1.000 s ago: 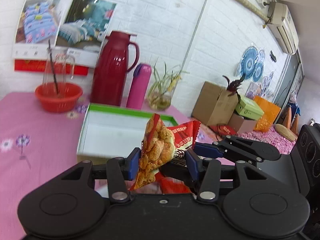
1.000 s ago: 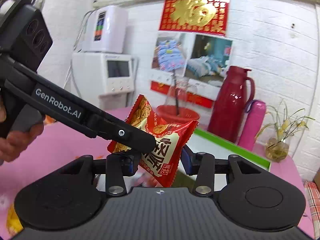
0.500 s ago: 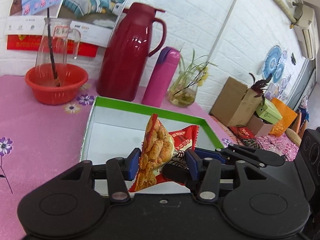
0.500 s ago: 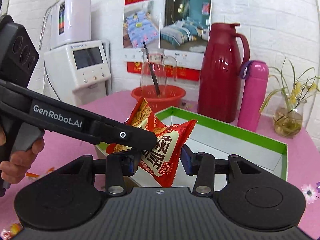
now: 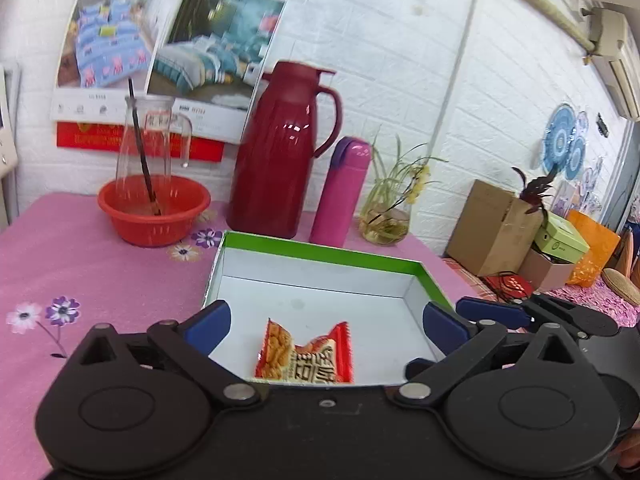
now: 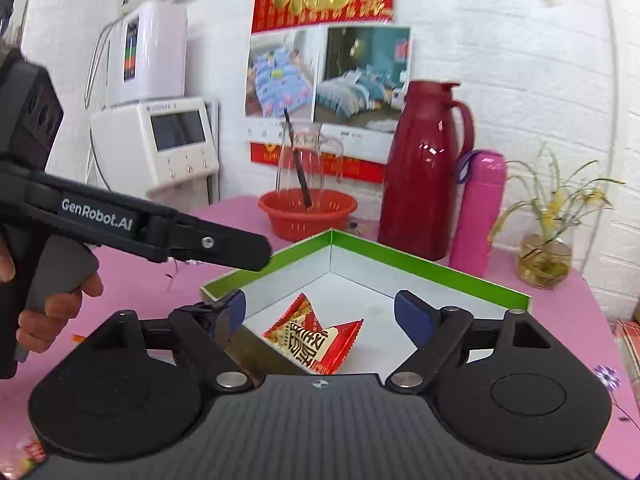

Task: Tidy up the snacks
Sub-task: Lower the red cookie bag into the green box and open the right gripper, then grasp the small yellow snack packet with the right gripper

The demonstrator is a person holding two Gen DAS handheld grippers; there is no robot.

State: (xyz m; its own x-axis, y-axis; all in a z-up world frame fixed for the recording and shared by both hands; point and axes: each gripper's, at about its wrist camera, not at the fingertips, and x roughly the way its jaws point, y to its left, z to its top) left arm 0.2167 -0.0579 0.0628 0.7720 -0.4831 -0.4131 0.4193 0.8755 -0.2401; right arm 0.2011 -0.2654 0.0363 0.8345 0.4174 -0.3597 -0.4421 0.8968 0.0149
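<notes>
A red and orange snack packet (image 5: 306,356) lies flat on the white floor of the green-rimmed box (image 5: 320,250), near its front edge. It also shows in the right wrist view (image 6: 316,338), inside the box (image 6: 420,266). My left gripper (image 5: 324,320) is open and empty, hovering over the packet. My right gripper (image 6: 320,312) is open and empty, just above the packet too. The left gripper's body (image 6: 160,228) reaches in from the left in the right wrist view.
Behind the box stand a dark red thermos jug (image 5: 280,152), a pink flask (image 5: 340,192), a red basin (image 5: 154,212) holding a glass pitcher, and a plant vase (image 5: 386,220). A white appliance (image 6: 168,148) is at the left; cardboard boxes (image 5: 492,228) at the right.
Both grippers held the snack packet above the box; now both have opened and the packet has dropped onto the box floor.
</notes>
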